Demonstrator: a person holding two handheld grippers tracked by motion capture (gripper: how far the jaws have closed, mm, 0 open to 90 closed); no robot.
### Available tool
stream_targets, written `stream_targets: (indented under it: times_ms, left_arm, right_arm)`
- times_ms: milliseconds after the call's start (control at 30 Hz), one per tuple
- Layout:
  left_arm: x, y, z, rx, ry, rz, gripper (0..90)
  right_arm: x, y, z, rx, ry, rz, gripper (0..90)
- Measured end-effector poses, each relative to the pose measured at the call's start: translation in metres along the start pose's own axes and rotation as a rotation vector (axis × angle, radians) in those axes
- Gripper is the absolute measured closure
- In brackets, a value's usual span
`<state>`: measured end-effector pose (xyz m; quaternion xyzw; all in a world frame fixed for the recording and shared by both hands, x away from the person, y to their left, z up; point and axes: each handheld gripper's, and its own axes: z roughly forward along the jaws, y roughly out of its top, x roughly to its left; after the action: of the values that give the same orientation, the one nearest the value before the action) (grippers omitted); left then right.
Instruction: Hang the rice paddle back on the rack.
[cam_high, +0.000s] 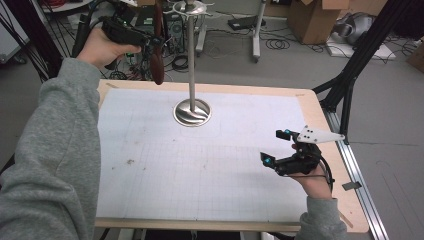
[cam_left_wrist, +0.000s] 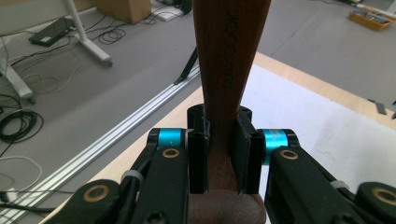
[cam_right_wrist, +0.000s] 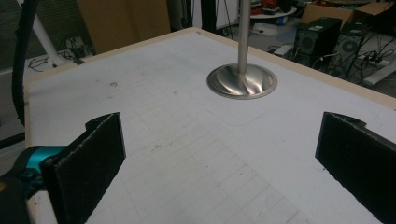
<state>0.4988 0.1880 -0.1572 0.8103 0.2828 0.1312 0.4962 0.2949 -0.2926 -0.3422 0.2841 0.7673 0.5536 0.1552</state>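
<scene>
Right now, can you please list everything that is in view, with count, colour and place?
wooden utensil: one, dark brown, held up past the table's far left corner
metal stand: one, silver, round base and upright pole at the table's far middle
table: one, white gridded sheet on a light wood board
cardboard boxes: some, brown, floor at the back
left claw: one, black, shut on the wooden utensil
right claw: one, black, open above the table's right side
sleeves: two, grey
</scene>
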Motion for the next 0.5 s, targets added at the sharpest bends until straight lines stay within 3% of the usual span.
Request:
stream_targets:
  times_ms: [500]
  left_arm:
    - [0.0009,0.0006,0.0058,-0.012,0.001,-0.014,77.6]
  right_arm:
    - [-0.0002,-0.0010,0.0014,0.011,0.004,0.003,0.1]
